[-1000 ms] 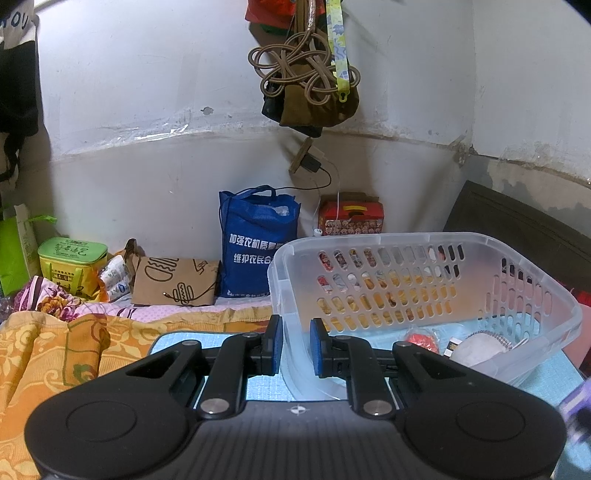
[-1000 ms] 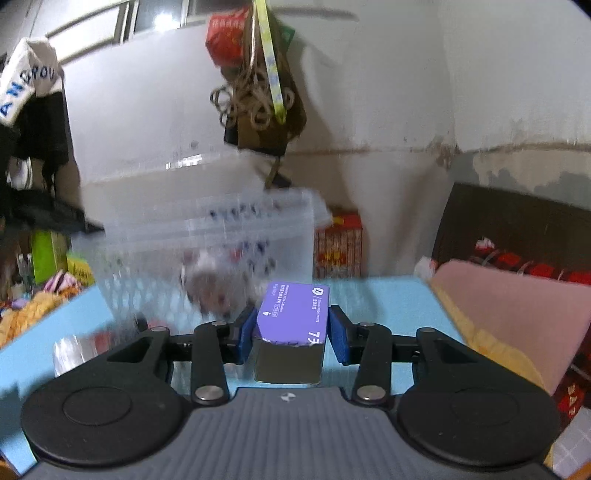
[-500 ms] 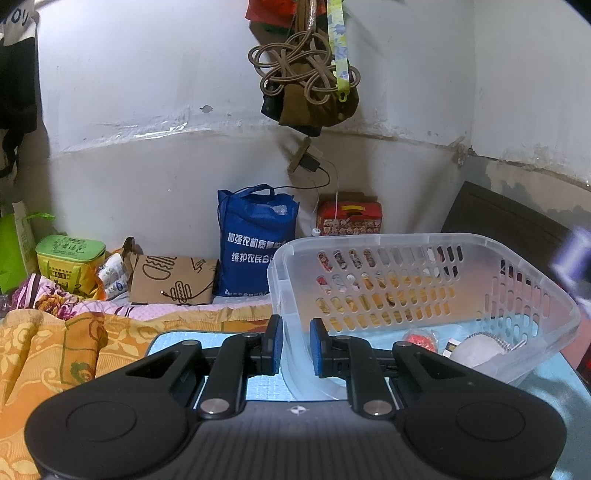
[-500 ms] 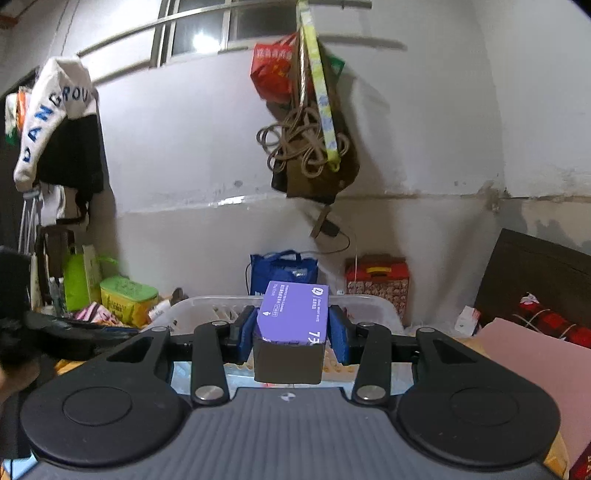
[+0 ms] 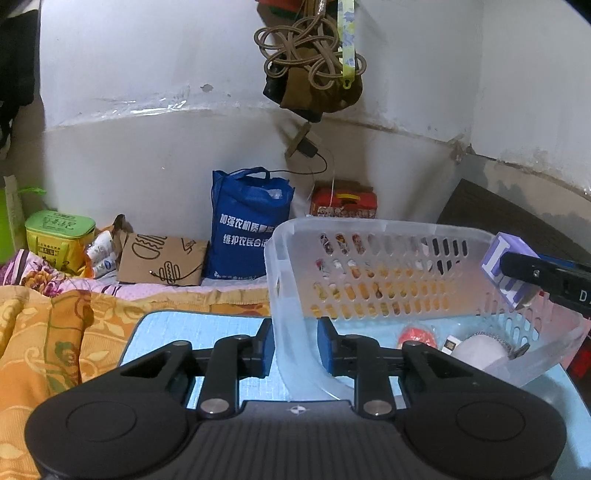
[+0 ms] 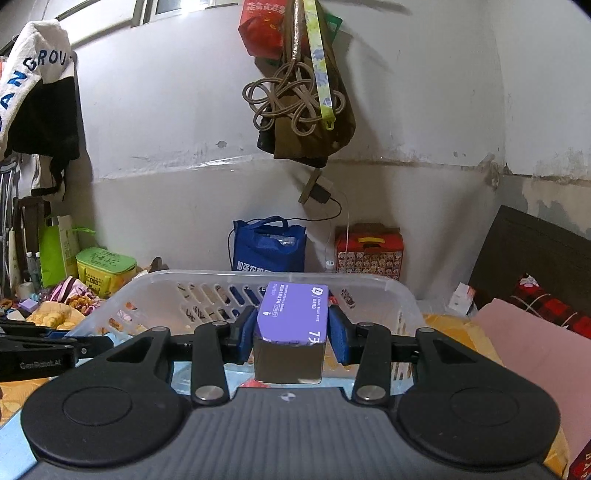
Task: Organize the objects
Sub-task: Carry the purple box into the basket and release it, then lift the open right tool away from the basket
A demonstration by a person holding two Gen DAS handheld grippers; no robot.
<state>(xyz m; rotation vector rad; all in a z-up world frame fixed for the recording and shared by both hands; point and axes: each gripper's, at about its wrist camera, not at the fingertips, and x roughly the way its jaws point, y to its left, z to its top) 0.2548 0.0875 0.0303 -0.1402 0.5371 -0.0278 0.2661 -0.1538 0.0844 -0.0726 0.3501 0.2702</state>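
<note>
a stained white wall [image 6: 177, 155] is meeting a second wall at a cracked corner [image 6: 493, 173]; a high window [image 6: 173, 5] is glowing, a dark headboard [image 6: 535, 251] leaning right.

It was a lived-in bedroom in a home. An orange floral bedspread [image 5: 44, 332] covered the bed at 8 o'clock, a dark headboard [image 6: 535, 254] stood at 3 o'clock, and a jacket [image 6: 33, 96] hung at 10 o'clock. Along the stained white wall [image 5: 147, 74] at 12 o'clock sat a blue shopping bag [image 5: 247, 225] and a red carton [image 6: 367, 251].
</note>
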